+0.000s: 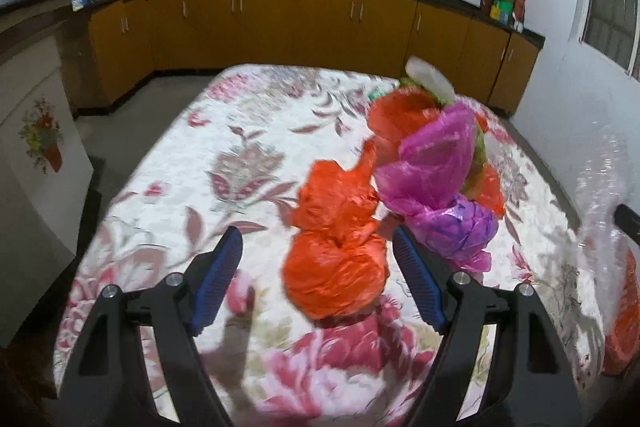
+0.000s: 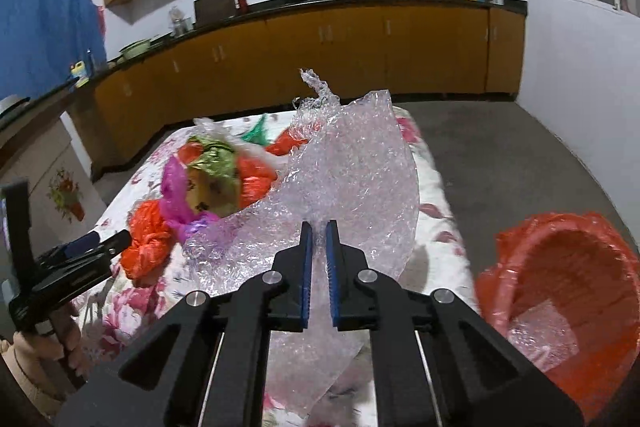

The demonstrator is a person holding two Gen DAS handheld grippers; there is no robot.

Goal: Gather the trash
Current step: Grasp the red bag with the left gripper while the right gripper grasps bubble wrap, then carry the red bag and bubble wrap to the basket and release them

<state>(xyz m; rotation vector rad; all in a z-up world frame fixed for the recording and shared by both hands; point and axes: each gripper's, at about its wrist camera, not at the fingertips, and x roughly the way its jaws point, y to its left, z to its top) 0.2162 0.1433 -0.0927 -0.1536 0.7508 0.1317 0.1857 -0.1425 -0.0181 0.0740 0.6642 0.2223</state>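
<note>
Right gripper point(image 2: 319, 227) pinches the bubble wrap point(image 2: 340, 179) above the table point(image 2: 436, 195) — swing it right, over the bin point(image 2: 560, 267), before releasing. Left gripper point(image 1: 318, 247) wide, straddling 1 orange bag point(image 1: 336, 267).

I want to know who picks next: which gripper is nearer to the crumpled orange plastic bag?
Left. The left gripper is open around the crumpled orange plastic bag; the right gripper holds bubble wrap further away.
</note>
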